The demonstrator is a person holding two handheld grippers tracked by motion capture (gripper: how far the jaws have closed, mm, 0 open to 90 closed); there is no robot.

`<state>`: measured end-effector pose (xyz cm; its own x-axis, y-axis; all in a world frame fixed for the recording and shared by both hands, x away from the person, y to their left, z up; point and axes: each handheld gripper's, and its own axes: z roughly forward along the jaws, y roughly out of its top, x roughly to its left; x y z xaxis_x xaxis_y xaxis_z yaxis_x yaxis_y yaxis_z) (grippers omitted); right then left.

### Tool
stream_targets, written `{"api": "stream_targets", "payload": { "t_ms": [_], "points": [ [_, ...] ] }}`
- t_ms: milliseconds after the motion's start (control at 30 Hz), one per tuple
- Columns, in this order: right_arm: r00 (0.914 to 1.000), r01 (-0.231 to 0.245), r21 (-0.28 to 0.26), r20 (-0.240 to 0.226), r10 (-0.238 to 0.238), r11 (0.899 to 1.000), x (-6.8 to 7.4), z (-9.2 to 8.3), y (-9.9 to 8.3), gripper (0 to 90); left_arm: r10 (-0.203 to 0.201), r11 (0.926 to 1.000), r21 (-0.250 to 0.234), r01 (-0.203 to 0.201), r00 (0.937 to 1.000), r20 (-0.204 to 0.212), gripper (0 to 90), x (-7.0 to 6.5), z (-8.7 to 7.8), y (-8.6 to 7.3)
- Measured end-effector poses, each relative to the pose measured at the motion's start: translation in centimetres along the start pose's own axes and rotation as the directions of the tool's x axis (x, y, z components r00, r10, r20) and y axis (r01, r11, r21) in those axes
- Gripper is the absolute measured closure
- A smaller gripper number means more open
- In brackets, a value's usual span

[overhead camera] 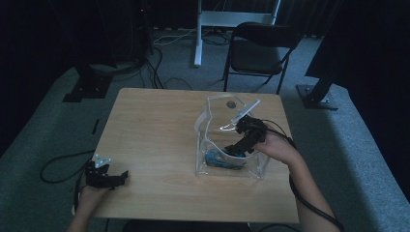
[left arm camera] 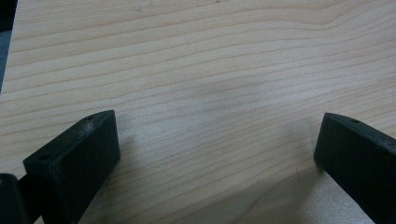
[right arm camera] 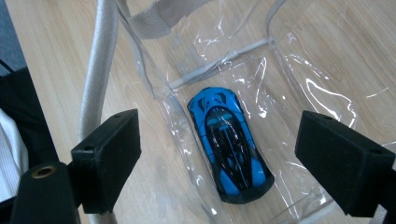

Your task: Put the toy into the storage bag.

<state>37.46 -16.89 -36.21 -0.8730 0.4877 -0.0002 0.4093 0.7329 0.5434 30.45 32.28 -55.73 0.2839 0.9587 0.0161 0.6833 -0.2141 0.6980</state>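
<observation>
Right gripper (right arm camera: 219,163) poised over the mouth of a clear plastic bag (right arm camera: 299,88), jaws spread wide and empty. Blue toy car (right arm camera: 229,148) lying flat on the bag's floor, directly between and beyond the two jaws, nose away from the camera, clear of both pads. Grey-white bag strap (right arm camera: 95,79) running just beside the near jaw on that view's left; bag wall creased and partly folded inward ahead of the jaws.

In the high view, right gripper (overhead camera: 245,137) leaning into the top of the bag (overhead camera: 212,108), car (overhead camera: 218,159) visible through the front wall, low in the bag.

Left gripper (left arm camera: 215,158) idle, jaws spread over bare table (left arm camera: 196,60), nothing between them; seen in the high view (overhead camera: 107,177) near the front left edge of the table (overhead camera: 145,125), well apart from the bag.

Judged step: car resting inside the bag with the open jaws above it, either just after release or just ahead of a grasp; cannot tell which.

Next move, if a withdrawal: straight lift out of the opening, without snagging strap or film. If a pick: descent astride the car's sides, then closure.
</observation>
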Motion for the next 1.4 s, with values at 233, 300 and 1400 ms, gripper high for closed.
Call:
{"api": "stream_targets", "payload": {
  "t_ms": [233,300,1400],
  "points": [
    [0.9997,-0.008,-0.104,0.023,0.010,0.995,0.2,-0.8,-0.9,13.8,0.000,1.0000,0.000,0.000,1.0000,0.000,0.7,0.0,0.0,0.0],
    [0.9998,-0.007,-0.148,0.020,0.010,0.989,0.6,-1.3,-1.1,13.8,0.000,1.0000,0.000,0.000,1.0000,0.000,0.7,0.0,0.0,0.0],
    [0.9996,0.001,-0.447,-0.026,-0.014,0.895,4.2,-3.9,-5.4,12.5,-0.001,1.0000,0.001,0.001,1.0000,0.000,0.7,0.0,0.0,0.0]
  ]
}}
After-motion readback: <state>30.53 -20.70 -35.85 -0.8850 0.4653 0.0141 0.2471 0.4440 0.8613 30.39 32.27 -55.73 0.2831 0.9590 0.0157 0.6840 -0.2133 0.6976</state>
